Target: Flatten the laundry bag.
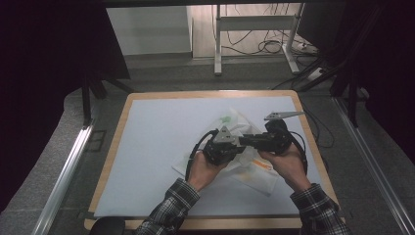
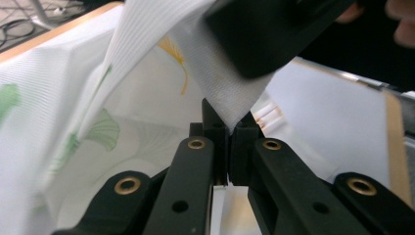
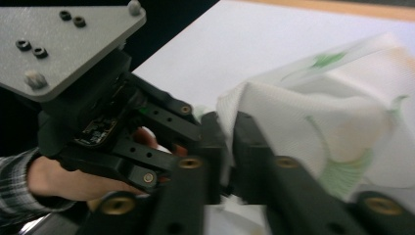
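A white cloth (image 1: 243,121) printed with green and orange leaves lies crumpled on the white mat (image 1: 161,147), right of centre. Both grippers meet over it, each held in a hand with a plaid sleeve. My left gripper (image 1: 238,147) is shut on a pointed corner of the cloth (image 2: 147,54), which is pinched between its pads at the jaw tips (image 2: 229,128). My right gripper (image 1: 245,141) comes in from the right, and its jaws (image 3: 229,142) stand close together with a folded edge of the cloth (image 3: 318,117) between them. The left gripper's grey plate (image 3: 63,44) sits just beside the right jaws.
The mat covers a wooden table (image 1: 111,161). Aluminium rails (image 1: 68,166) run along both sides below the table. A metal desk frame (image 1: 218,44) and loose cables (image 1: 269,46) stand on the floor behind it. Bare mat stretches to the left of the cloth.
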`<act>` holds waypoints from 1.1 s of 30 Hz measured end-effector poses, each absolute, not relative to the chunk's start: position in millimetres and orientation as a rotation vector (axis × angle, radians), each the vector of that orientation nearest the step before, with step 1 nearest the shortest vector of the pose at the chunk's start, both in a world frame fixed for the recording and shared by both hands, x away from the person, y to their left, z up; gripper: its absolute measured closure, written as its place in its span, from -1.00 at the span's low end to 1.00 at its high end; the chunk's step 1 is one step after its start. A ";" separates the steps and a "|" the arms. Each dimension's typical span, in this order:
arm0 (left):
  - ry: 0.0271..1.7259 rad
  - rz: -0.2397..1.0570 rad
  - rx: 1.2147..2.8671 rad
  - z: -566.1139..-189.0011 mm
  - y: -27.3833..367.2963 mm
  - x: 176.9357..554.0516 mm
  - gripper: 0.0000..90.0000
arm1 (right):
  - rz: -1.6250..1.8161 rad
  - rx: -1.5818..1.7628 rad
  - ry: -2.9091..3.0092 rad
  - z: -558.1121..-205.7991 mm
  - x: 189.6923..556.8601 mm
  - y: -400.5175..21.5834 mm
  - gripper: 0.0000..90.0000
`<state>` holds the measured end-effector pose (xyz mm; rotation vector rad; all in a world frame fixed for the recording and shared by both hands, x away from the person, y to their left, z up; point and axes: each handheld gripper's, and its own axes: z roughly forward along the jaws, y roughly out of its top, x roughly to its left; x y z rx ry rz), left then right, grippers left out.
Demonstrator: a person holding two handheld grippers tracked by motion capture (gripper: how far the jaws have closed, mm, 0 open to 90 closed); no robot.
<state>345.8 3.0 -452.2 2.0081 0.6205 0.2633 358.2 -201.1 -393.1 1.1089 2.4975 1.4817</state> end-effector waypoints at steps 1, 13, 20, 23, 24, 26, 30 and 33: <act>0.621 0.263 2.008 -452.2 3.0 345.8 0.98 | 1.482 1.109 2.498 -393.1 358.2 -201.1 0.65; 0.690 0.256 2.030 -454.1 32.3 356.5 0.98 | 1.132 1.026 2.340 -410.5 373.3 -227.9 0.11; 0.695 0.272 2.032 -450.5 41.6 358.5 0.98 | 0.920 0.963 2.301 -439.4 395.2 -205.3 0.57; 0.713 0.282 2.029 -448.8 47.7 361.5 0.98 | 0.908 0.997 2.315 -443.6 399.4 -205.3 0.87; 0.722 0.291 2.023 -447.5 51.7 363.7 0.98 | 0.903 1.022 2.332 -446.0 401.9 -208.5 0.95; 0.760 0.336 2.012 -442.9 65.5 371.8 0.98 | 0.893 1.055 2.342 -446.6 402.4 -212.7 0.96; 0.820 0.399 2.035 -437.2 85.3 386.1 0.98 | 0.906 1.115 2.311 -441.7 403.1 -229.6 0.97; 0.853 0.426 2.040 -434.1 95.8 392.9 0.98 | 0.913 1.152 2.298 -438.7 403.9 -240.7 0.97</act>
